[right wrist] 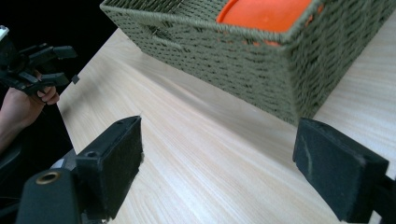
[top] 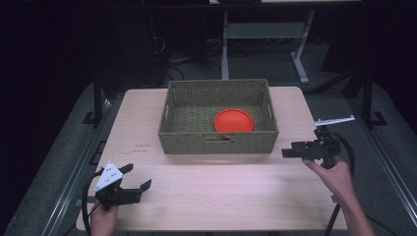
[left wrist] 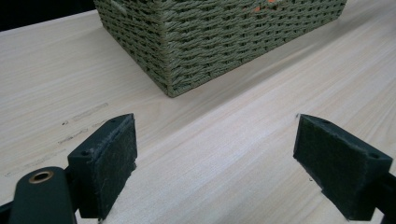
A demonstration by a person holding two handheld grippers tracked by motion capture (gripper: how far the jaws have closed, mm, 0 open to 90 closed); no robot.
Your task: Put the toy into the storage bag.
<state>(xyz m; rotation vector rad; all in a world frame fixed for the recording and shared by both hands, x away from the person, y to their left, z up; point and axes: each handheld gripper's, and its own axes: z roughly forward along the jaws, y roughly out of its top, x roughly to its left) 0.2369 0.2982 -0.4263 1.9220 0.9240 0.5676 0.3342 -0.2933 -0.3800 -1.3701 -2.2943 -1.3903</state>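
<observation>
At the middle of the table (top: pixel 206 191), toward twelve o'clock, your woven basket (top: pixel 219 140) sits with an orange disc (top: pixel 233 120) lying flat inside, nearer its front wall. Your left gripper (top: pixel 138 177) rests at about seven o'clock, well apart from the basket, its jaws spread wide with nothing between them. Your right gripper (top: pixel 284 153) hovers at about three o'clock, just beside the basket's front right corner, pointing left, jaws also parted and empty.

Orange disc (top: pixel 233 120) partly hidden behind basket (top: pixel 219 141) front wall
</observation>
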